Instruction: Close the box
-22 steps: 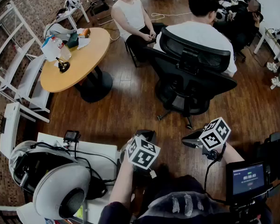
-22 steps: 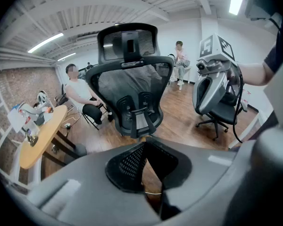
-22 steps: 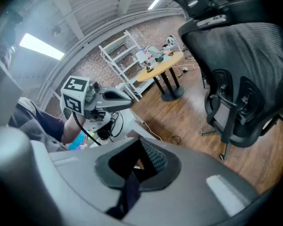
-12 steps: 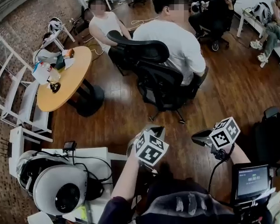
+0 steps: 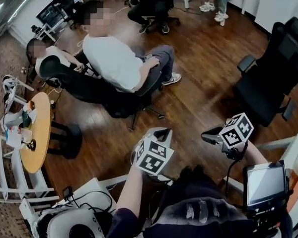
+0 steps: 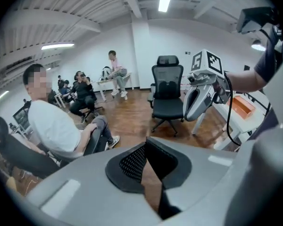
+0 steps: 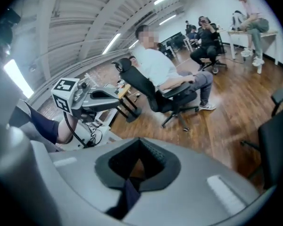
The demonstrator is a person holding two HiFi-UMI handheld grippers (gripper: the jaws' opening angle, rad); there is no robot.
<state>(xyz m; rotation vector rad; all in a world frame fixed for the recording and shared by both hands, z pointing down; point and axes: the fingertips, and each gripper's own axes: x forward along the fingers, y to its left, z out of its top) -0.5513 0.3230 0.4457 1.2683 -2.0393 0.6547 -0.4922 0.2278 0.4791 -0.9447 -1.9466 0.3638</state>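
Observation:
No box shows in any view. I hold both grippers in the air in front of my body, above the wooden floor. In the head view my left gripper points forward, its marker cube below it, and my right gripper hangs level with it to the right. Along the left gripper's jaws the two grey halves meet with only a thin slit and nothing between them. The right gripper looks the same, shut on nothing. Each gripper also appears in the other's view: right gripper, left gripper.
A person in a white shirt sits in a black office chair ahead on the left. Another black chair stands at the right. A round wooden table is far left, a white desk with cables at lower left, a small screen at lower right.
The head view has swung to the right: the round table and the seated people slid left, and a black chair came in at the right. Both grippers stayed together in front of me, shut.

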